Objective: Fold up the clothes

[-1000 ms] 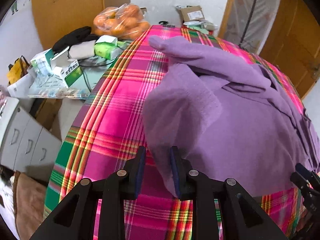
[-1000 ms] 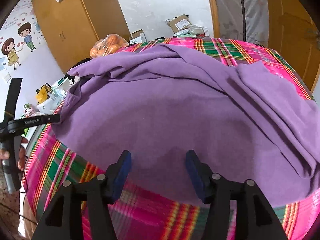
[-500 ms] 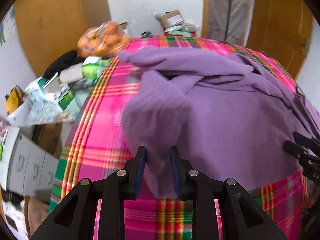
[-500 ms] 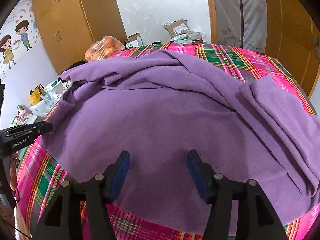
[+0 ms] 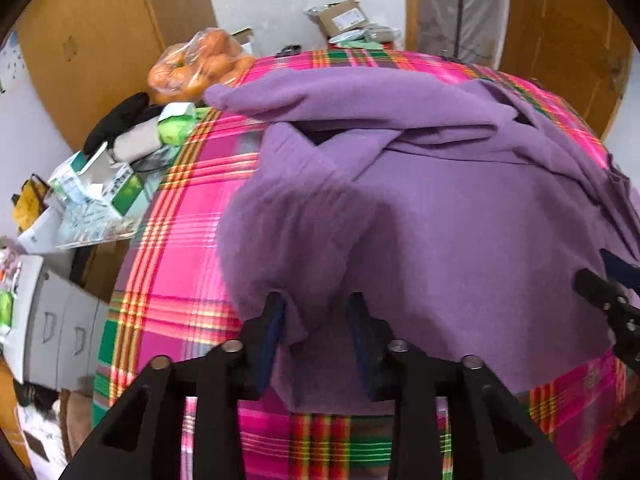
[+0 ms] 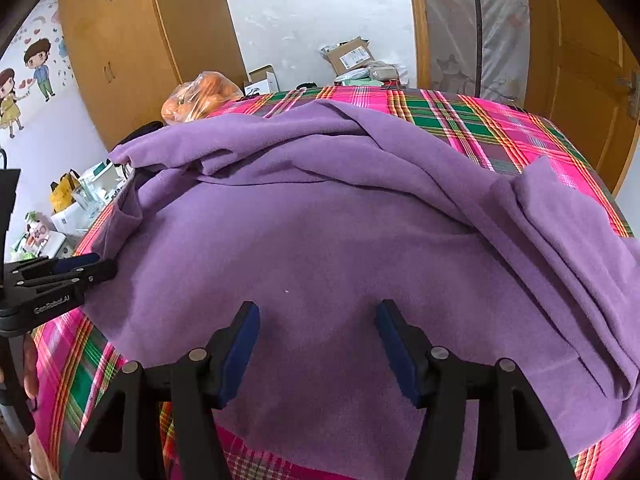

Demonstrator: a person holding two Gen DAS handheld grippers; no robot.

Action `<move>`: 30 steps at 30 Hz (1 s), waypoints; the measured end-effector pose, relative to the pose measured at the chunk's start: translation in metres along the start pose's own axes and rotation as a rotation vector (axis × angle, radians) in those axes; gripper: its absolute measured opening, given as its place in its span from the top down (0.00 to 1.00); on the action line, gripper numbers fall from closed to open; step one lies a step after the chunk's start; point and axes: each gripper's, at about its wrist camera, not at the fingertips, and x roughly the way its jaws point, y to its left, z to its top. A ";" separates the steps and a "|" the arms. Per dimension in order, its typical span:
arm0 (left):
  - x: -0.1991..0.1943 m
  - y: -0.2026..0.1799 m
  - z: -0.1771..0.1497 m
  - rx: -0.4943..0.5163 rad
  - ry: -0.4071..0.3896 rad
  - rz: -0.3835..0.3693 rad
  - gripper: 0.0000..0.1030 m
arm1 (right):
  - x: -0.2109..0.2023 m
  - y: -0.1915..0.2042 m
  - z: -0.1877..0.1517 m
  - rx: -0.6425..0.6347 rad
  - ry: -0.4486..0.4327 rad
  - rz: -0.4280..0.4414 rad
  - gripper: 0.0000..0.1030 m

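A purple fleece garment [image 6: 340, 248] lies spread over the plaid-covered table [image 6: 500, 128], its far edge and right side rumpled. In the left wrist view a bunched fold of the purple garment [image 5: 312, 232] rises at its near-left corner and drops between the fingers of my left gripper [image 5: 316, 320]. Those jaws stand a narrow way apart around the fold. From the right wrist view the left gripper [image 6: 104, 268] touches the garment's left edge. My right gripper [image 6: 316, 332] is wide open just above the garment's near hem, nothing between its pads.
A bag of oranges [image 5: 196, 68] sits at the table's far left corner. Boxes and clutter [image 5: 100, 184] fill a low shelf to the left, with grey drawers [image 5: 60, 332] below. Cardboard parcels [image 6: 352, 56] lie beyond the far edge. Wooden wardrobes and doors stand behind.
My left gripper has moved in over the garment's corner, so cloth now sits between its fingers, which stand slightly wider. The right gripper has crept forward over the hem, still open.
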 end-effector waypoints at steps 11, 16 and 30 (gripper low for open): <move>0.009 -0.001 0.009 -0.021 -0.022 0.093 0.62 | -0.001 -0.003 0.000 0.023 -0.006 0.027 0.39; 0.012 0.008 0.014 -0.070 -0.018 0.119 0.65 | 0.000 -0.004 0.000 0.023 -0.006 0.002 0.55; -0.021 0.051 0.014 -0.301 -0.100 0.021 0.95 | -0.021 -0.030 0.000 0.084 -0.064 0.048 0.97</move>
